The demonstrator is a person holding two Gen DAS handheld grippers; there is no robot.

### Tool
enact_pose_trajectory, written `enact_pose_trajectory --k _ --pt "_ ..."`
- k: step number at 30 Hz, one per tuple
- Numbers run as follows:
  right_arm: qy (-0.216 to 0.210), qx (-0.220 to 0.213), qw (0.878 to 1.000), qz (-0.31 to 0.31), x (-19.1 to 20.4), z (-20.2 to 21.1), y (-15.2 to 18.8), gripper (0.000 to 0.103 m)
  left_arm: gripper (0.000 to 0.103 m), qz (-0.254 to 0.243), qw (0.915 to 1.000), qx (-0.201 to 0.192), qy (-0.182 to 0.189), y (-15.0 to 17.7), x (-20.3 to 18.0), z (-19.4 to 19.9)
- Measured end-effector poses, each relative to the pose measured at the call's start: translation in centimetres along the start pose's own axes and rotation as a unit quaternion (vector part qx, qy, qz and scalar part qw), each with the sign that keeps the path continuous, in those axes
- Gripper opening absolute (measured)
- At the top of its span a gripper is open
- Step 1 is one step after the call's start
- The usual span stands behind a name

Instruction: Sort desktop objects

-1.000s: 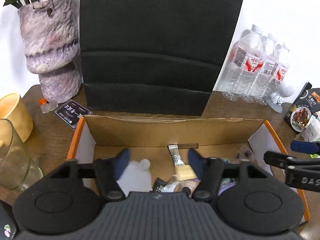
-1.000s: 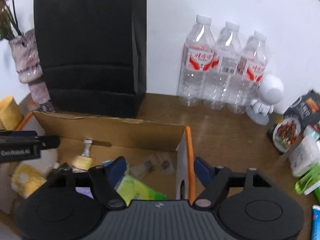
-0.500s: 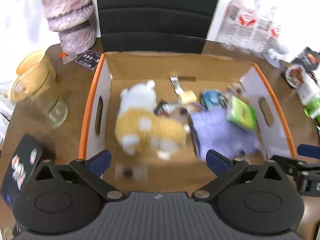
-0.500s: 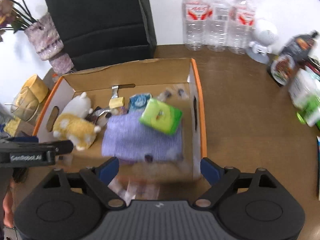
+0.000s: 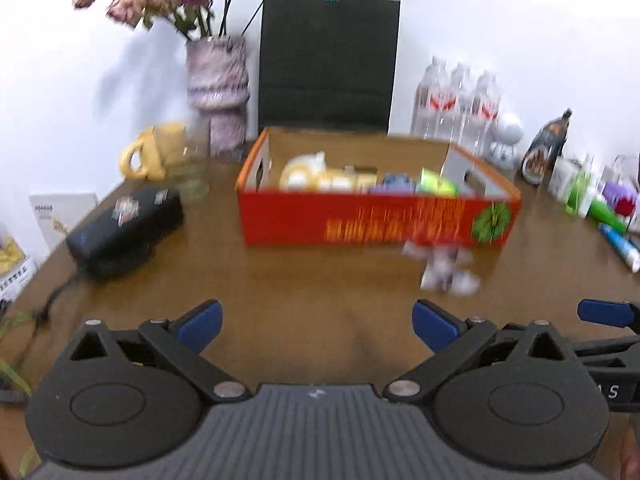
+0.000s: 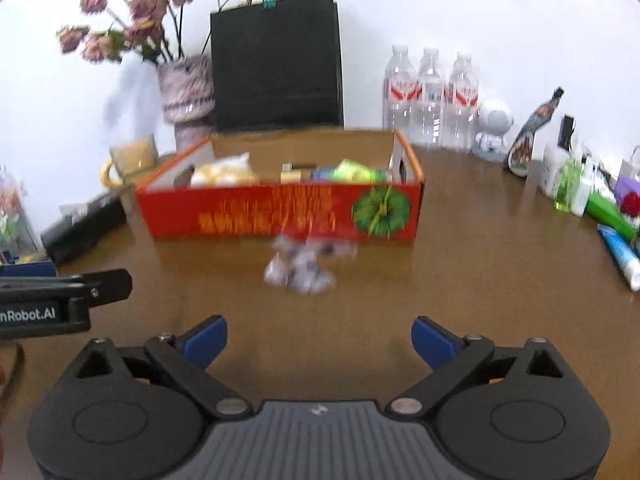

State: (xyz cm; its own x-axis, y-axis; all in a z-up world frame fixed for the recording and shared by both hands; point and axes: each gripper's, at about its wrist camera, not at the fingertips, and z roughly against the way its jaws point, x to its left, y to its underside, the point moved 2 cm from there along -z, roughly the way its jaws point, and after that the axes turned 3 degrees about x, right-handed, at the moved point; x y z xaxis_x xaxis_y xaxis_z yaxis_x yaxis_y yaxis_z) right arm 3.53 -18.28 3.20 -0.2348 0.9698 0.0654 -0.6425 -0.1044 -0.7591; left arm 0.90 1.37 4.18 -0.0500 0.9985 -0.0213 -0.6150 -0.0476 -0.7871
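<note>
Brown desk (image 5: 312, 280) lay bare beneath both fingers. Red box (image 5: 376, 220) sat well ahead of fingers, holding yellow plush toy (image 5: 304, 174) and green packet (image 6: 356, 172). Small pile of wrapped candies (image 6: 300, 266) lay ahead, just before box. Left gripper (image 5: 316, 322) spread wide, nothing between. Right gripper (image 6: 318, 338) just opened wide, empty.

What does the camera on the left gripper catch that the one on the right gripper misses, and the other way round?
Only the left view shows the white notepad at the table's left edge, and the right gripper entering from the right. Only the right view shows the left gripper entering from the left. Both share the red box of sorted things, the black bag, three water bottles and crumpled wrappers before the box.
</note>
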Motion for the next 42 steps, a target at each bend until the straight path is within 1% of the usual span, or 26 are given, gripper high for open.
enact_pose_trajectory --k 2,4,5,7,11,13,20,24,30,42 --pt "0.003 0.003 1.0 0.007 -0.2 -0.3 1.2 0.099 0.103 0.0 1.0 -0.003 0.009 1.1 0.0 -0.1" --pt "0.014 -0.001 1.0 -0.001 -0.5 -0.2 1.9 0.099 0.103 0.003 0.9998 -0.005 0.02 2.0 0.0 -0.3" --pt "0.013 -0.003 1.0 -0.002 -0.6 -0.2 2.1 0.099 0.103 0.005 0.9997 0.0 0.023 2.2 0.0 -0.6" --pt "0.011 -0.007 1.0 -0.005 -0.7 -0.1 2.4 0.099 0.103 0.009 0.9997 0.009 0.02 2.6 0.2 -1.3" --pt "0.008 0.013 1.0 0.013 -0.2 -1.1 3.0 0.099 0.103 0.005 0.9996 0.023 0.016 3.3 0.3 -2.1" --pt "-0.002 0.018 1.0 0.016 0.0 -1.3 3.4 0.099 0.103 -0.001 0.9996 0.024 0.016 3.7 0.4 -2.2" --pt "0.012 0.02 1.0 0.019 0.4 -1.8 3.8 0.099 0.103 -0.014 0.9992 0.034 0.015 4.2 0.4 -2.9" --pt "0.013 0.024 0.999 0.022 0.5 -1.9 3.8 0.103 0.103 -0.018 0.9989 0.04 0.016 4.2 0.4 -3.1" --pt "0.013 0.025 0.999 0.022 0.5 -2.0 3.9 0.103 0.103 -0.033 0.9985 0.041 0.016 4.4 0.1 -3.4" --pt "0.014 0.025 0.999 0.022 0.6 -2.0 3.9 0.103 0.103 -0.033 0.9984 0.044 0.016 4.3 0.0 -3.5"
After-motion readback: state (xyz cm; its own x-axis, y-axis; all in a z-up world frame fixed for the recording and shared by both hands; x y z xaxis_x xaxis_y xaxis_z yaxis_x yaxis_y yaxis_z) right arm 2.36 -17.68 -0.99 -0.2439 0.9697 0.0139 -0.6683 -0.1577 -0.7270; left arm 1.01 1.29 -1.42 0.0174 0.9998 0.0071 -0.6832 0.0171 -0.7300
